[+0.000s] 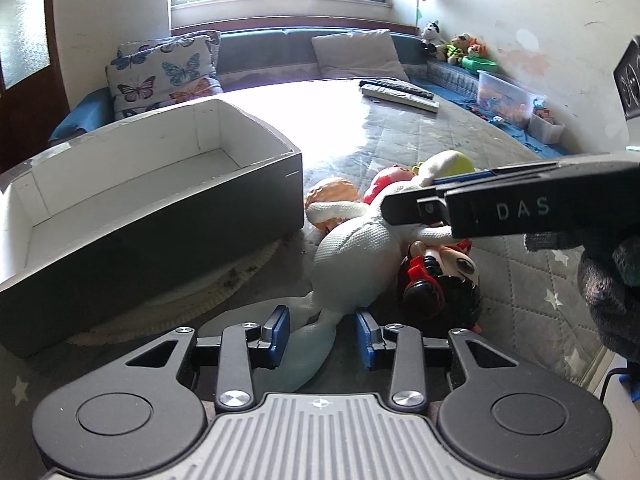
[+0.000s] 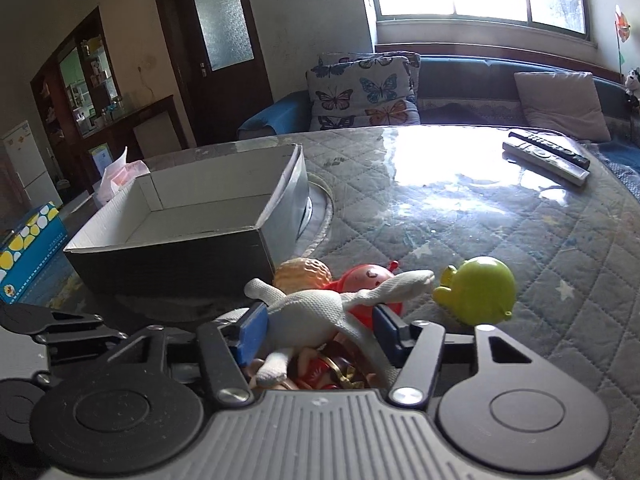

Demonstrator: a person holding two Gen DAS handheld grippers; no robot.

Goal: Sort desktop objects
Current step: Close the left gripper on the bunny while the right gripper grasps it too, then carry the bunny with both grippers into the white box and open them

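A white knitted plush toy (image 1: 356,256) lies on the quilted table among a doll with black hair (image 1: 444,284), a red round toy (image 1: 390,180), an orange bumpy ball (image 1: 332,194) and a green round toy (image 2: 480,290). My left gripper (image 1: 322,336) is open, its blue pads on either side of the plush's thin tail end. My right gripper (image 2: 316,328) is open around the plush's body (image 2: 316,312), with the doll (image 2: 332,372) under it. It also shows in the left wrist view (image 1: 404,208), over the plush. An open, empty cardboard box (image 1: 152,184) stands left of the toys.
Two remote controls (image 2: 548,156) lie at the table's far right. A blue tissue box (image 2: 28,248) and a pink bag (image 2: 120,176) sit left of the cardboard box. A sofa with butterfly cushions (image 1: 164,74) and plastic bins (image 1: 508,98) stand behind the table.
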